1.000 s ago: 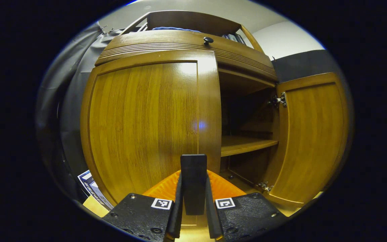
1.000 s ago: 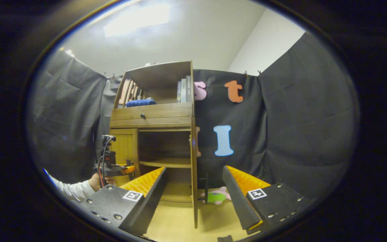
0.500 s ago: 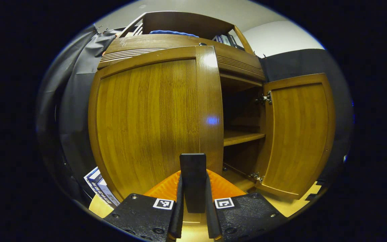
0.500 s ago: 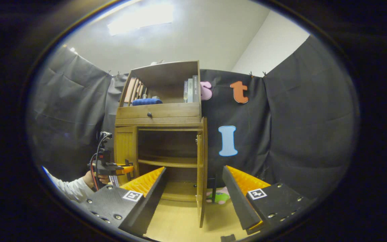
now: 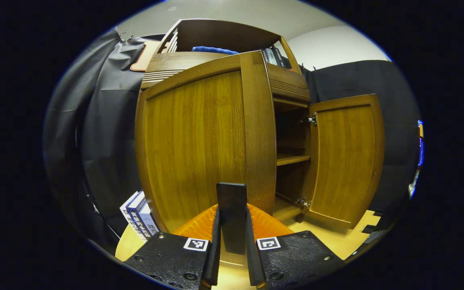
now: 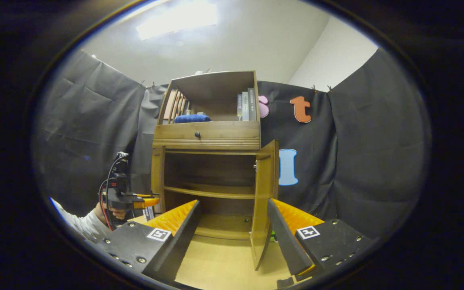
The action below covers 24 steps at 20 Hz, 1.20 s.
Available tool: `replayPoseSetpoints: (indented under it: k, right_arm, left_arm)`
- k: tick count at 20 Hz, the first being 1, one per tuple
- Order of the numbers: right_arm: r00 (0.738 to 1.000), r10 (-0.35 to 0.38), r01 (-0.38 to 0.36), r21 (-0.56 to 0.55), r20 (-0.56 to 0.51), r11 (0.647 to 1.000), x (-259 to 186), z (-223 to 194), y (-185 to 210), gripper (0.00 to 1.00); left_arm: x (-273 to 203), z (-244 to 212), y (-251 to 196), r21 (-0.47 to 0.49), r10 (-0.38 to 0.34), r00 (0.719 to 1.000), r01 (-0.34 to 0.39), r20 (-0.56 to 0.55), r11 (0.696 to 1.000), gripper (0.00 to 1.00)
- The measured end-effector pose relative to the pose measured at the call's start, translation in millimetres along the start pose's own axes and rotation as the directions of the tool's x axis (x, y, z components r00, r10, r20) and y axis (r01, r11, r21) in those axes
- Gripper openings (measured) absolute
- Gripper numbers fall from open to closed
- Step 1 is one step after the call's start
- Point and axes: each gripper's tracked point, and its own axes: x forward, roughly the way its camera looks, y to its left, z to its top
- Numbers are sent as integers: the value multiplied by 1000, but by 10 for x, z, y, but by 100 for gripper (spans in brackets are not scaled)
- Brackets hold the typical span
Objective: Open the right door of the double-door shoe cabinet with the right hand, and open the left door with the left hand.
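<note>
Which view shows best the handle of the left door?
The left gripper view: the handle stands upright and close, clamped between the left tongs, in front of the left door. In the right gripper view it is far off and tiny, at the left tongs.

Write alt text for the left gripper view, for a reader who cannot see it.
The left hand-held gripper is shut on the black upright handle of the glossy brown wooden left cabinet door, which stands swung partly open. To its right, the matching right door stands wide open, showing a wooden shelf inside.
</note>
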Motion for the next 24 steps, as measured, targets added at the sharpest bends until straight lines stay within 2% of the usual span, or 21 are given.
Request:
replayPoseSetpoints:
  k: [8,11,12,16,17,20,21,22,24]
  right_arm:
    - [1000,20,-20,20,5,1000,114,-61,298,98]
    - [998,59,-59,25,-12,998,171,-144,479,95]
    - [997,76,-75,33,-18,997,201,-167,554,98]
    - [994,102,-101,30,-29,994,296,-260,697,98]
    - [993,112,-111,32,-32,993,310,-274,742,95]
    - [991,131,-130,44,-30,991,365,-299,863,98]
    - [990,139,-138,49,-30,989,388,-300,910,98]
    - [989,146,-144,51,-30,988,401,-307,947,98]
    - [988,150,-149,49,-30,988,444,-310,993,98]
  left_arm:
    - [-322,-15,207,6,50,999,-50,-2,999,29]
    - [-487,-26,358,18,83,997,-83,8,996,29]
    - [-524,-38,416,21,101,995,-101,9,995,27]
    - [-727,-58,726,34,176,984,-177,24,984,20]
    - [-774,-74,811,46,204,979,-205,25,978,17]
    - [-923,-72,1251,90,310,950,-313,43,945,12]
    - [-923,-69,1372,93,312,949,-314,44,945,7]
    - [-964,-54,1392,76,284,957,-288,59,955,4]
    - [-1004,-75,1547,48,251,967,-253,53,966,2]
